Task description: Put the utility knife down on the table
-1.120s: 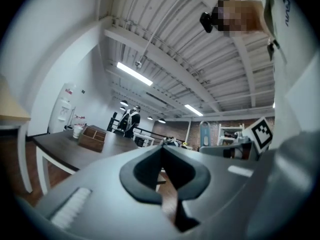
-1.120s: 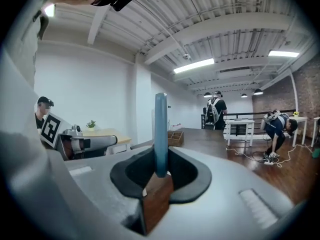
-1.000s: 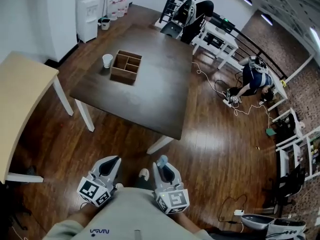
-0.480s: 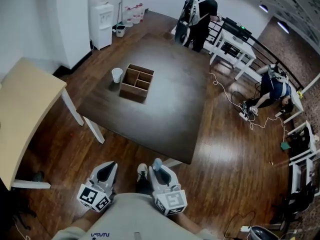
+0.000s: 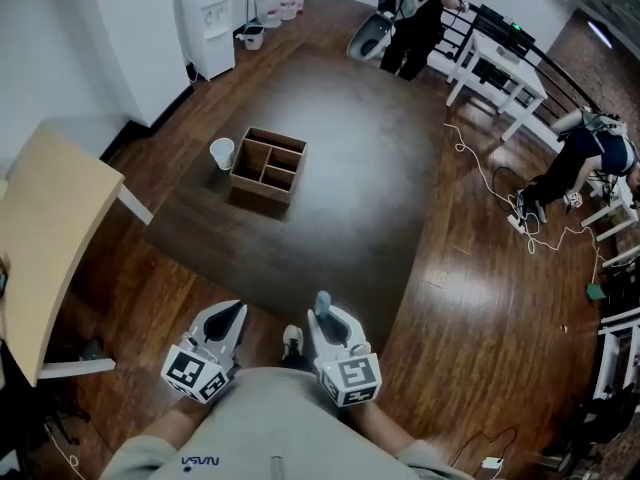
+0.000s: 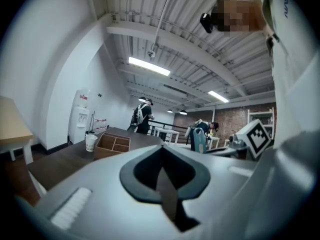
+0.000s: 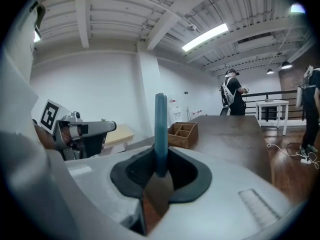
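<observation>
Right gripper: jaws clamped on utility knife, whose blue handle stands up out of the pads.
Left gripper: jaws together, nothing between.
Ahead of both fingertips, well apart: dark table, with wooden box and cup beyond, to the left.
Step, judged: carrying the knife to the table; not yet set down.
Next move calls for: pads over bare tabletop, lower, release.

Part of the utility knife is hidden inside the right tool.
</observation>
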A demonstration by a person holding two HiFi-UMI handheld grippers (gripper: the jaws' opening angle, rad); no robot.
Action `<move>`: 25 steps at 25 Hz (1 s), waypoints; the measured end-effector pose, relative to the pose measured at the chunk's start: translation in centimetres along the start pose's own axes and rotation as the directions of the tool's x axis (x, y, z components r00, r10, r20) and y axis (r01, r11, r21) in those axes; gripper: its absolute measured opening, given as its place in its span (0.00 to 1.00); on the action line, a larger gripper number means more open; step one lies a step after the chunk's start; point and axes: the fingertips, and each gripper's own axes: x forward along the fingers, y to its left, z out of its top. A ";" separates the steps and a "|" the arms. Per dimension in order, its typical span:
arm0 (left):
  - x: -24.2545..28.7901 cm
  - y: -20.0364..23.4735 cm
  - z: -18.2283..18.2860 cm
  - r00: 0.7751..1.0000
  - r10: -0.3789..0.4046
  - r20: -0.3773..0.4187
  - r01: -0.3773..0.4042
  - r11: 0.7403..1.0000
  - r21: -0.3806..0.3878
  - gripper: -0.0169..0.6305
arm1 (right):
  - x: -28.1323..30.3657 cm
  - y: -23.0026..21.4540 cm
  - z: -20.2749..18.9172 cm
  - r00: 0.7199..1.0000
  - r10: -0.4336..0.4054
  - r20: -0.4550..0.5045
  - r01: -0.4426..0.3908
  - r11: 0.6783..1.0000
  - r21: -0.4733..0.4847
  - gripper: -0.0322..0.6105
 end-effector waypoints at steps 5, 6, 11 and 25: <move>5.4 1.7 -0.2 1.000 0.004 -0.024 -0.004 1.000 0.009 0.03 | 3.7 -4.6 -0.7 0.999 0.000 -0.053 -0.001 1.000 -0.004 0.16; 6.5 1.9 -0.4 0.999 0.001 -0.032 -0.001 1.000 0.005 0.03 | 4.3 -5.5 -0.7 0.998 -0.004 -0.060 0.004 1.000 -0.006 0.16; 11.6 3.5 -2.3 0.995 -0.012 -0.095 0.010 1.000 -0.023 0.03 | 7.5 -8.5 -1.8 0.991 0.006 -0.131 -0.006 1.000 0.002 0.16; 17.1 6.2 -7.7 0.965 0.003 -0.262 -0.025 0.996 -0.083 0.03 | 14.3 -13.1 -13.2 0.829 0.025 -0.558 -0.050 0.998 -0.030 0.16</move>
